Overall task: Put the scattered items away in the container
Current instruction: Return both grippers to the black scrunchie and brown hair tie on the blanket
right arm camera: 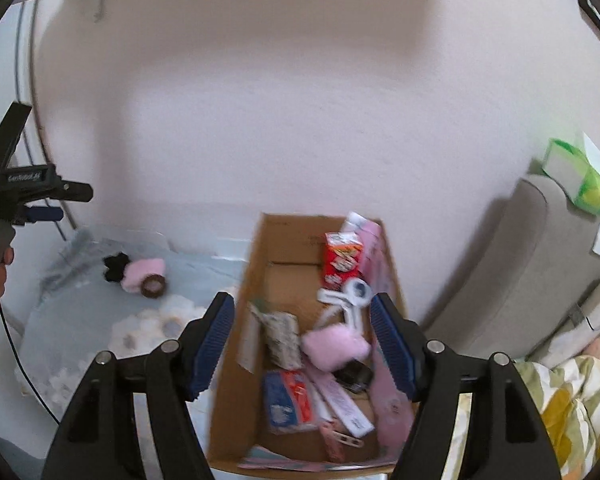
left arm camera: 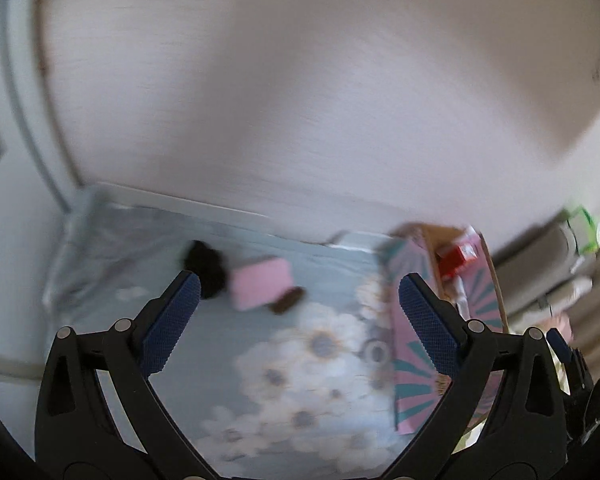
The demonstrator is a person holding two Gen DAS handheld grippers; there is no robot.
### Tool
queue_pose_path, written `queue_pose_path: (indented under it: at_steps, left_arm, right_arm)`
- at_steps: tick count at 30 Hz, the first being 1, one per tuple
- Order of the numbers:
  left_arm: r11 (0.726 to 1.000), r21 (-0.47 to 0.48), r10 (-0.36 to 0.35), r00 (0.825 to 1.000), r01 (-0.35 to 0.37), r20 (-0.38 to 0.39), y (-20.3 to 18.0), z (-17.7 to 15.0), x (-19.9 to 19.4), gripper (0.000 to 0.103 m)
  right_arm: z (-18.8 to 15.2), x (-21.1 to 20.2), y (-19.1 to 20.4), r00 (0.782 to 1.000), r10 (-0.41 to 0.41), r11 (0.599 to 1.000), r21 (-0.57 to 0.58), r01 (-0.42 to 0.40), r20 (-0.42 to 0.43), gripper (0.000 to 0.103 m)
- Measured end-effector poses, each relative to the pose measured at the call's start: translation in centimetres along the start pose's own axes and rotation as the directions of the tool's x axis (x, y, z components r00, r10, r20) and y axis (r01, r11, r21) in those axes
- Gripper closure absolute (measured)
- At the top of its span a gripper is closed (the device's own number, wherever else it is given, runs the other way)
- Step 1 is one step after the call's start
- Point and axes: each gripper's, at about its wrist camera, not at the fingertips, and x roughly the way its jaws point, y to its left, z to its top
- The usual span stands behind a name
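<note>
Cardboard box [right arm camera: 300, 240] (crowded), three items on the floral cloth [left arm camera: 300, 360], left gripper [left arm camera: 300, 312] and right gripper [right arm camera: 302, 344] both open, empty.

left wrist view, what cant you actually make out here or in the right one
- Left wrist view: motion blur smears the black item, pink item and brown item on the floral sheet; what they are is unclear.
- Left wrist view: the cardboard box is cut off by a gripper finger and the edge.
- Right wrist view: lettering on the red carton is too small.

a home bedroom – a floral bedsheet [left arm camera: 300, 360], a pillow [right arm camera: 596, 312] and a plain wall [right arm camera: 300, 120].
</note>
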Motion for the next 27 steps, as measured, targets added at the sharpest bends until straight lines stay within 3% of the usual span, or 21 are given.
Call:
queue_pose_path:
  at_steps: [5, 12, 19, 27]
  left_arm:
    - [0.998, -0.040, 0.054, 0.996, -0.051, 0.070, 4.2, 0.1, -3.4, 0.003]
    - [0.992, -0.018, 0.123, 0.984, -0.122, 0.133, 7.1, -0.3, -6.9, 0.003]
    - [0.989, 0.014, 0.146, 0.984, -0.148, 0.102, 8.7, -0.9, -6.0, 0.003]
    - [0.987, 0.104, 0.123, 0.992, -0.121, -0.005, 8.8, -0.4, -0.8, 0.003]
  right_arm:
    - [1.2, 0.1, 3.7, 0.998, 0.051, 0.998, -0.046, -0.050, 0.028, 0.035]
    - [2.5, 0.7, 8.8, 0.987, 0.152, 0.983, -0.114, -0.146, 0.044, 0.035]
    - [2.5, 3.1, 13.2, 0.974, 0.225, 0.963, -0.151, -0.224, -0.010, 0.035]
    - [1.7, 7.3, 17.1, 0.966, 0.227, 0.951, -0.188, -0.247, -0.125, 0.035]
